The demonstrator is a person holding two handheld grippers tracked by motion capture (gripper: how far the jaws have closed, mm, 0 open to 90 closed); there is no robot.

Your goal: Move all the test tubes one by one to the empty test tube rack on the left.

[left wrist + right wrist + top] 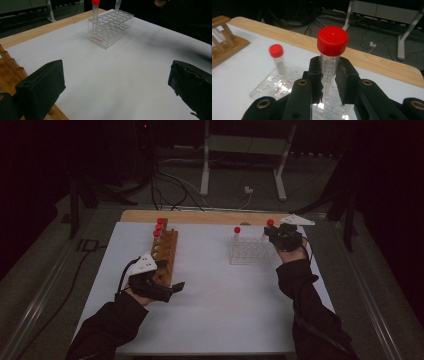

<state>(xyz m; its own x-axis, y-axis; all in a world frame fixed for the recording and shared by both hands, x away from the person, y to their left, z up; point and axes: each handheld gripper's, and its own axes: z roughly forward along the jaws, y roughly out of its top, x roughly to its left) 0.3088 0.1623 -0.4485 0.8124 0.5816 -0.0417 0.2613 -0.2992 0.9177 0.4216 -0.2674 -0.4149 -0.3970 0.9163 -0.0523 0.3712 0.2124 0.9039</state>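
My right gripper [329, 72] is shut on a clear graduated tube with a red cap [332, 40], held upright. In the high view that right gripper [270, 234] is at the far right corner of the clear plastic rack [248, 251]. The held tube's pointed tip [117, 4] hangs over that corner. A second red-capped tube [237, 233] stands in the rack's far left corner. My left gripper [171, 277] rests open at the near end of a wooden rack [167, 251] that holds three red-capped tubes [159, 226]. Its jaws stand wide apart with nothing between them.
A white sheet [225, 310] covers the table, with a wooden edge strip [200, 216] along the far side. Beyond it, cables and a metal stand [245, 150] sit on the dark floor. Dark-sleeved forearms come in from the bottom.
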